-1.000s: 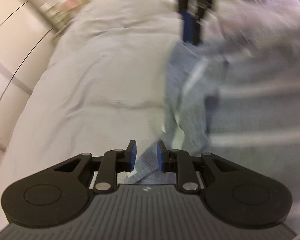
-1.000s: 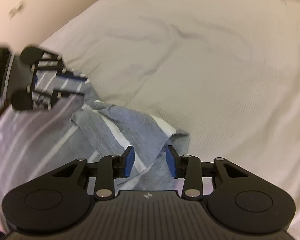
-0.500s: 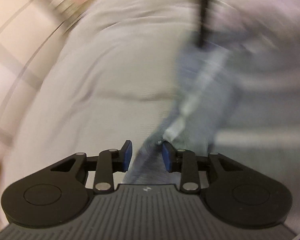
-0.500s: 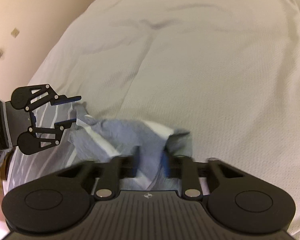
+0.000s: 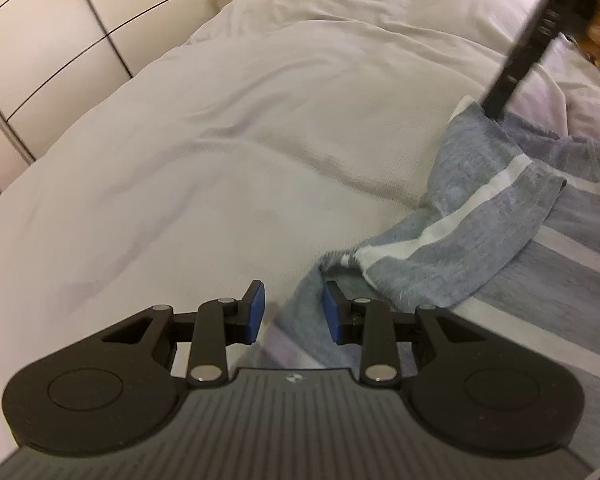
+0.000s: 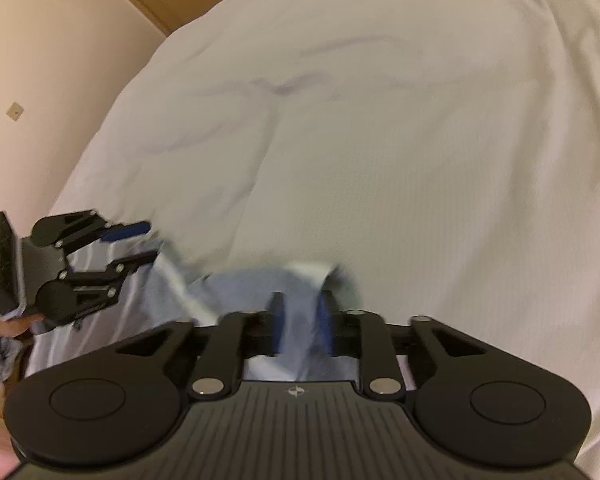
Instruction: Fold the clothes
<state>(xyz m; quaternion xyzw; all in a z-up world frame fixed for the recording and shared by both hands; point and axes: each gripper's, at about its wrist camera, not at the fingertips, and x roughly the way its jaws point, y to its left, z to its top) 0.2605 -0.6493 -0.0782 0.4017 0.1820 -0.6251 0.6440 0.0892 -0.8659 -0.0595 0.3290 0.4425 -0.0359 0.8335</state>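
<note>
Left gripper [image 5: 293,312]: jaws apart, straddling an edge of the striped grey garment [image 5: 472,232], nothing pinched. Right gripper [image 6: 302,330]: jaws apart with cloth between them; whether it is gripped cannot be told through the blur. The garment lies on the white bed [image 5: 260,120], its turned-over flap running lengthwise from one gripper to the other. Count: one garment, two grippers.
</note>
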